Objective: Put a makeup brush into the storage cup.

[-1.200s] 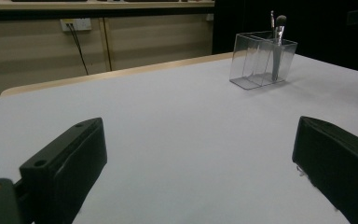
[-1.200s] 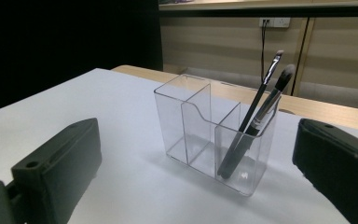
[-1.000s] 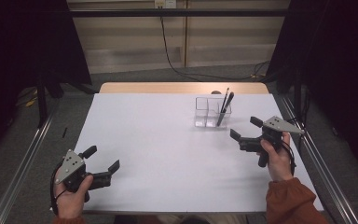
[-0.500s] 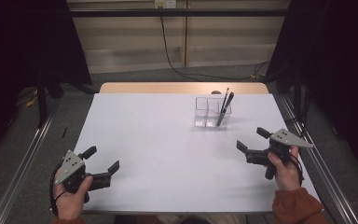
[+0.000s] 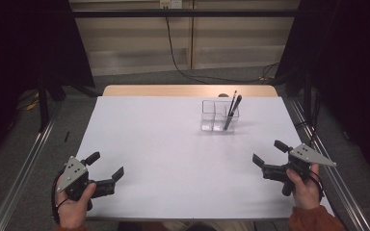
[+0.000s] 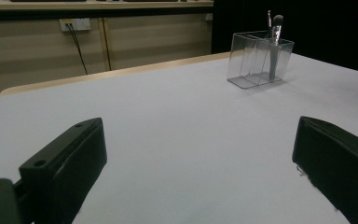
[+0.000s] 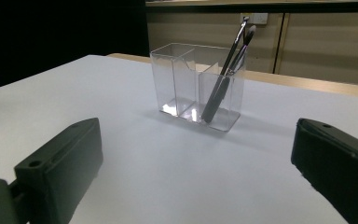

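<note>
A clear plastic holder (image 5: 218,116) with compartments stands on the white table (image 5: 173,144) toward the back right. Two dark brushes (image 5: 232,111) lean upright in its right-hand compartment. The same holder (image 7: 196,85) with its brushes (image 7: 224,74) stands ahead in the right gripper view, and the holder (image 6: 260,59) is far off at the upper right of the left gripper view. My left gripper (image 5: 106,169) rests open at the table's front left, nothing between its jaws. Near the front right edge my right gripper (image 5: 271,153) is open and empty, well short of the holder.
A wooden strip (image 5: 188,90) borders the table's far edge. Metal rails (image 5: 24,163) run along both sides. A black cable (image 5: 173,53) hangs down the back wall. Dark curtains stand at left and right.
The right gripper has drawn back from near the holder toward the front right edge of the table, still open. The left gripper has stayed in place.
</note>
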### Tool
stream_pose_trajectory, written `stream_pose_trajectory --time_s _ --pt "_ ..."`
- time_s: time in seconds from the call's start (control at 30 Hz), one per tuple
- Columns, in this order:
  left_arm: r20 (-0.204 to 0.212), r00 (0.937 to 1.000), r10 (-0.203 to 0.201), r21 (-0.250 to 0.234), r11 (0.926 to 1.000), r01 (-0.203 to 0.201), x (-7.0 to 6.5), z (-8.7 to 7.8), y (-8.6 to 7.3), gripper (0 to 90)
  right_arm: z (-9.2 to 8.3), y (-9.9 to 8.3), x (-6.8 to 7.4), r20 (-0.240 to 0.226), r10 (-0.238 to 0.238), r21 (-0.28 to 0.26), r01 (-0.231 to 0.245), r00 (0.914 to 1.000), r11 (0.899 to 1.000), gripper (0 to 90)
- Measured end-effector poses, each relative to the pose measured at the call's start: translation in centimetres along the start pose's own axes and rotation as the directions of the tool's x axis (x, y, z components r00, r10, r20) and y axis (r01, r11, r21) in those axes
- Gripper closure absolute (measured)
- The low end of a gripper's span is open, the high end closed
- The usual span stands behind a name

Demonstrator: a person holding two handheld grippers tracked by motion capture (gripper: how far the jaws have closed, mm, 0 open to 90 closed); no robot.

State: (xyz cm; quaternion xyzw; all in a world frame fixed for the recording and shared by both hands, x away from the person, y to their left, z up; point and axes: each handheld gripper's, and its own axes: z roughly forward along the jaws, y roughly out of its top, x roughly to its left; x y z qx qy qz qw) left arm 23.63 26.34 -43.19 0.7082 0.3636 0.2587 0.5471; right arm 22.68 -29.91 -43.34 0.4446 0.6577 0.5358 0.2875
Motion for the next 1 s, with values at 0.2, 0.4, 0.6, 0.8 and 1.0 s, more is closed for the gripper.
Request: stream_pose_trajectory --time_s 0.2,0.4,0.6,0.8,1.0 --pt "0.001 1.0 -0.001 -0.001 1.0 0.001 0.0 -0.1 0.0 2.9 -0.9 -0.3 0.1 0.006 0.009 -0.003 -0.009 0.9999 1.0 1.3" --pt "-0.007 0.9999 -0.009 -0.007 0.9999 0.009 0.0 -0.4 -0.1 2.9 -1.9 -0.7 0.1 0.014 0.005 -0.004 -0.005 0.9999 1.0 1.3" --pt "-0.002 1.0 -0.004 -0.004 1.0 0.004 -0.1 -0.4 -0.1 2.9 -2.4 -0.9 -0.1 0.013 0.017 -0.012 -0.017 0.9998 1.0 1.2" --pt "0.0 1.0 -0.006 -0.002 1.0 0.006 0.0 -0.3 0.0 2.9 -2.2 -1.1 -0.3 0.016 0.015 -0.004 -0.015 0.9998 1.0 1.1" --pt "-0.002 1.0 0.003 0.008 1.0 -0.003 0.0 -0.2 0.0 2.8 -2.1 -1.2 -0.4 0.01 0.018 0.001 -0.018 0.9998 1.0 1.1"
